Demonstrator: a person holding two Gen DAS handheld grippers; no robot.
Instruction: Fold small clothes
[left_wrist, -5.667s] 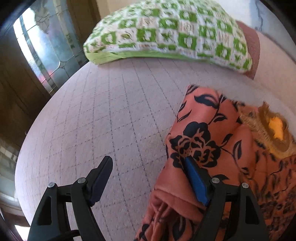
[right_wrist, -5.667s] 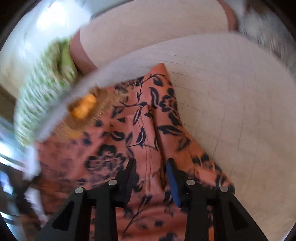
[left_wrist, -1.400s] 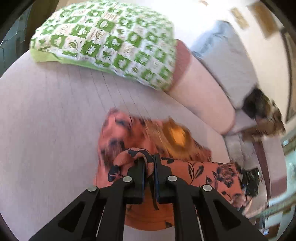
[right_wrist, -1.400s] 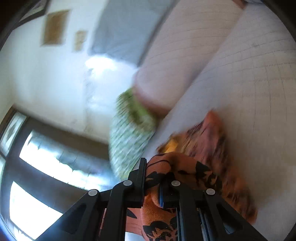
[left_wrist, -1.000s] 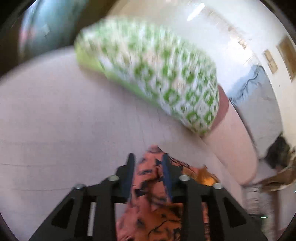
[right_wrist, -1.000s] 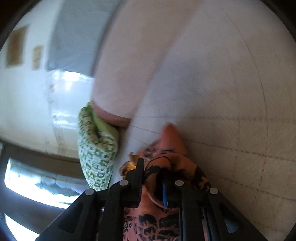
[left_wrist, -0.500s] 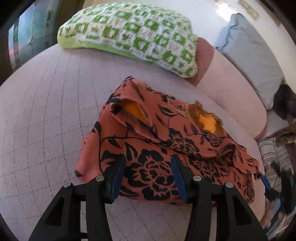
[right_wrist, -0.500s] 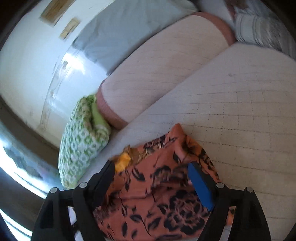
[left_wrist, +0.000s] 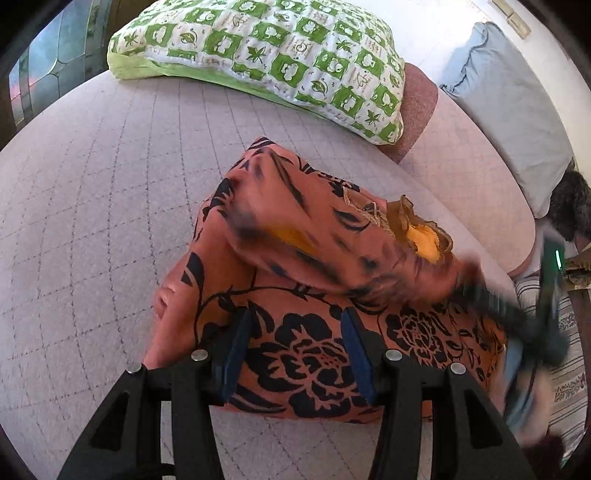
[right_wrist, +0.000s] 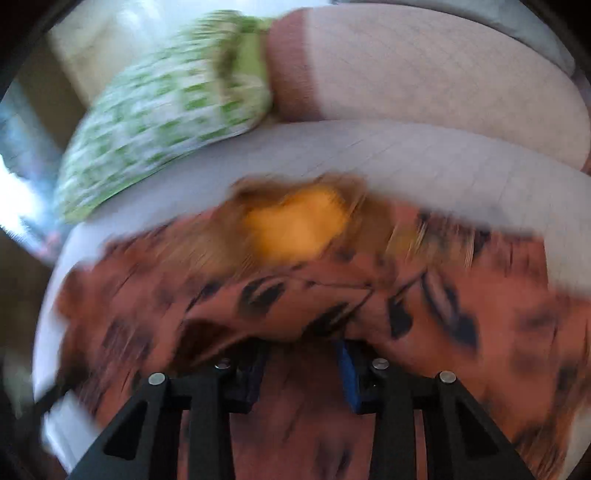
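Note:
A salmon garment (left_wrist: 306, 354) with a black flower print and an orange lining lies folded on the pale quilted cushion (left_wrist: 103, 206). My left gripper (left_wrist: 295, 350) hovers open over its near edge, with printed cloth under the gap and nothing pinched. My right gripper (left_wrist: 491, 302) shows as a dark blur at the right end of the upper flap (left_wrist: 295, 214). In the blurred right wrist view the right gripper (right_wrist: 301, 365) is low on the garment (right_wrist: 461, 314). Its jaws are closing, a raised fold (right_wrist: 288, 310) lies over the fingertips, and a gap still shows between the pads.
A green and white patterned pillow (left_wrist: 273, 48) lies at the far edge of the cushion. A pink bolster (left_wrist: 476, 177) and a blue-grey pillow (left_wrist: 517, 107) run along the right. Striped fabric (left_wrist: 561, 332) sits beyond the garment's right end. Bare quilted surface stretches to the left.
Both grippers have let go of the garment, which now lies folded. Over the last half second the right gripper swung down onto the upper flap with narrower jaws. The left gripper hardly moved.

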